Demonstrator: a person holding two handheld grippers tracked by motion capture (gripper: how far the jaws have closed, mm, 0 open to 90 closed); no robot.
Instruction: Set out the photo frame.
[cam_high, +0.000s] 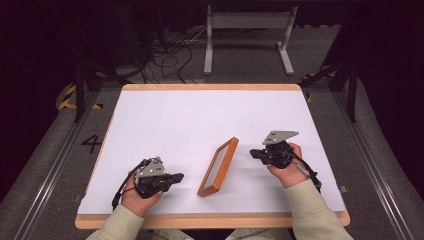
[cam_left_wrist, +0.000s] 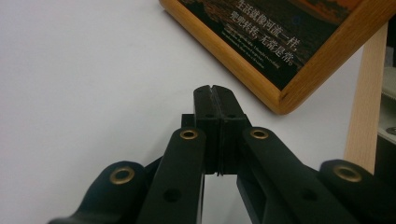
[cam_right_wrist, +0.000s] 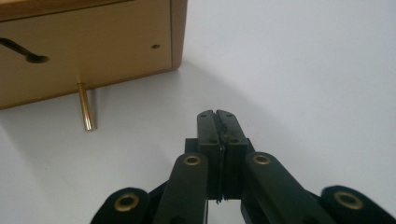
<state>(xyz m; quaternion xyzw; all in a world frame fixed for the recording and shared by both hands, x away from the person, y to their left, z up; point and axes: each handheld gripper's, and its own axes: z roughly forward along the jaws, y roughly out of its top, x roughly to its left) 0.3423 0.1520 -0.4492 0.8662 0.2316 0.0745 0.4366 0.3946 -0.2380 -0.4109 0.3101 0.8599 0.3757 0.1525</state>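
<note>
A wooden picture frame (cam_high: 218, 166) stands tilted on the white table top, propped on a brass peg (cam_right_wrist: 86, 108) at its back. Its front, with a dark picture and white lettering (cam_left_wrist: 266, 35), faces my left gripper. My left gripper (cam_high: 177, 177) sits left of the frame, a short way off its near corner, jaws shut with nothing between them (cam_left_wrist: 215, 93). My right gripper (cam_high: 255, 153) is held right of the frame, behind its wooden back panel (cam_right_wrist: 88, 46), also shut and empty (cam_right_wrist: 216, 116). Neither gripper touches the frame.
The white table top (cam_high: 175, 120) has a wooden rim (cam_high: 210, 220). A grey metal stand (cam_high: 247, 35) and loose cables (cam_high: 170, 55) lie on the floor beyond the far edge.
</note>
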